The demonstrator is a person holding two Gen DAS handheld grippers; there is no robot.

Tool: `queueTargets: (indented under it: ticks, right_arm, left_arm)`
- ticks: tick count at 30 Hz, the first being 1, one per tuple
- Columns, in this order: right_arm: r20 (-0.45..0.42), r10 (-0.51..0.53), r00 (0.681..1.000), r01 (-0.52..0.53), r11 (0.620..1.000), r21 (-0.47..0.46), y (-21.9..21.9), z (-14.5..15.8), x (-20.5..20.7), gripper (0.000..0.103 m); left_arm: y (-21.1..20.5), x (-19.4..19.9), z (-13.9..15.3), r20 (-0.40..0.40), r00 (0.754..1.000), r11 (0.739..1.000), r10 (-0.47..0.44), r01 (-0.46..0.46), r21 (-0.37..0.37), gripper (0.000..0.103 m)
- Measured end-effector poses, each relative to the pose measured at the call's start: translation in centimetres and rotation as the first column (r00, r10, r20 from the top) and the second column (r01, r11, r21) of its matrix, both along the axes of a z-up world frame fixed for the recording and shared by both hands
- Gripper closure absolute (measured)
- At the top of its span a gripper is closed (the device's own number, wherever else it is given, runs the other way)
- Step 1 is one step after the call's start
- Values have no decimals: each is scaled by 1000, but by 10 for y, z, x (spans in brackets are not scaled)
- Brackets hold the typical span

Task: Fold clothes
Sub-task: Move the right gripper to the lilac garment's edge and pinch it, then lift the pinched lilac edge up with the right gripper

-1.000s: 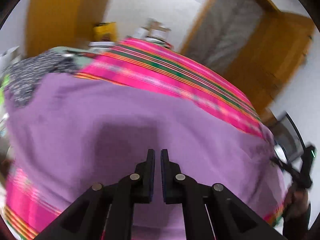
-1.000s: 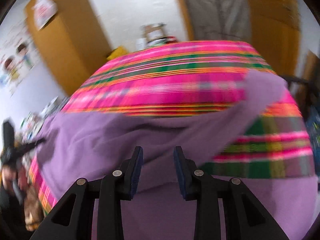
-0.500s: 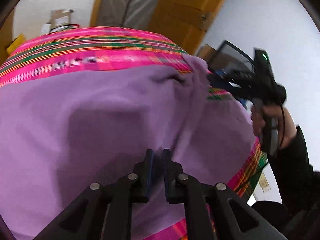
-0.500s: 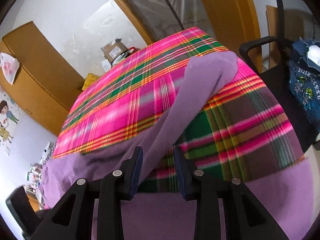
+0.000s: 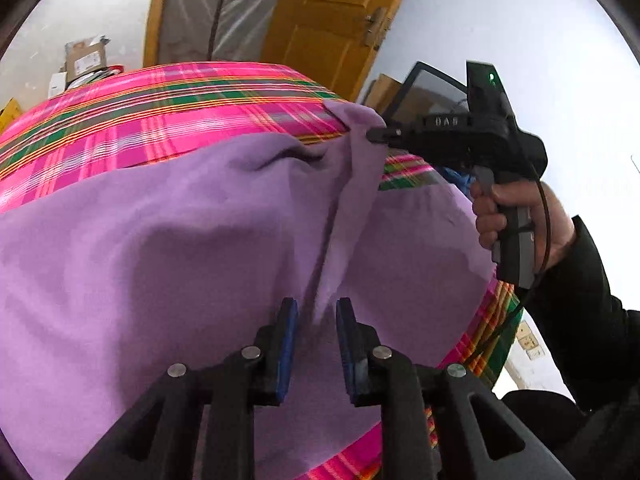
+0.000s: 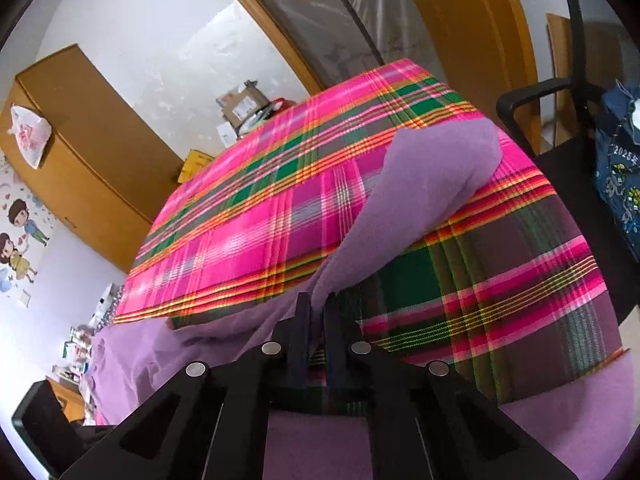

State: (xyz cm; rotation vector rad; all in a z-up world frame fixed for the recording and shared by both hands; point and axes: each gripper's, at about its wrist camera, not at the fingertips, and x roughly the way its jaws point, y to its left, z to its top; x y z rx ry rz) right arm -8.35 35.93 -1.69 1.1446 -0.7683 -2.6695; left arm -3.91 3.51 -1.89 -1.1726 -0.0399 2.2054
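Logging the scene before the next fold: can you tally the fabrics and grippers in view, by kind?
Purple garment: 1
Pink plaid cloth under it: 1
Grippers: 2, the left gripper opening over a purple fold, the right gripper shut on the garment's sleeve
Total: 4

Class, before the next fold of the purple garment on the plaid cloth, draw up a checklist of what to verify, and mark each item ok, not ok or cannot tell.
1. Right gripper shut on the purple garment: ok, a ridge of fabric is pinched between its fingers.
2. Left gripper free of the fabric: cannot tell; its jaws are opening, a fold still lies between them.
3. Sleeve laid flat: not ok, it runs in a raised ridge across the plaid cloth.
4. Garment body smooth: not ok, creases show near the sleeve's base.
5. Garment fully on the table: cannot tell, its near edge is out of view.
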Motion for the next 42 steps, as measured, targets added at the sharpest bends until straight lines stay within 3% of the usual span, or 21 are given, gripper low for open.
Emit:
queueTargets:
  ticks: [6,9,17,24,27,31,36,40,42]
  right_arm:
    - [-39,-2,999,1,1000,-11,3,11,17,98]
    - [-57,-10,998,8,1000,-22,5,17,28,98]
    - [-106,-39,994,38,999,-12,11,32,76,98]
    - [82,-75,994,73,997,21,19,-11,110,89]
    - [64,-117,991,112,991,80,23,-4,116,80]
    - [-25,-138,990,140,969,206,17,23,113,70]
    - [-83,-71,994,91,956,278,4,43,87,69]
    - [-18,42,999,-34,936,350,-16,29,47,69]
    - [39,49,998,-60,914,402,-20,16,30,69]
  left_arm:
    - [5,-5,-4,-6,1000,1000,6,-6,-11,83]
    - [3,-6,-5,-19,1000,1000,23,-23,-9,100]
    - [-6,21,31,-113,994,996,-8,18,90,101]
    - [3,18,-8,53,996,996,-74,71,59,100]
    - [-3,23,-8,59,995,993,-82,76,89,97]
    - [-13,27,2,48,995,987,-88,81,138,97]
    - [-29,20,11,26,999,986,-23,19,164,97]
    - [-41,10,6,49,998,988,50,-57,143,97]
    - [-44,8,2,56,996,988,70,-77,134,97]
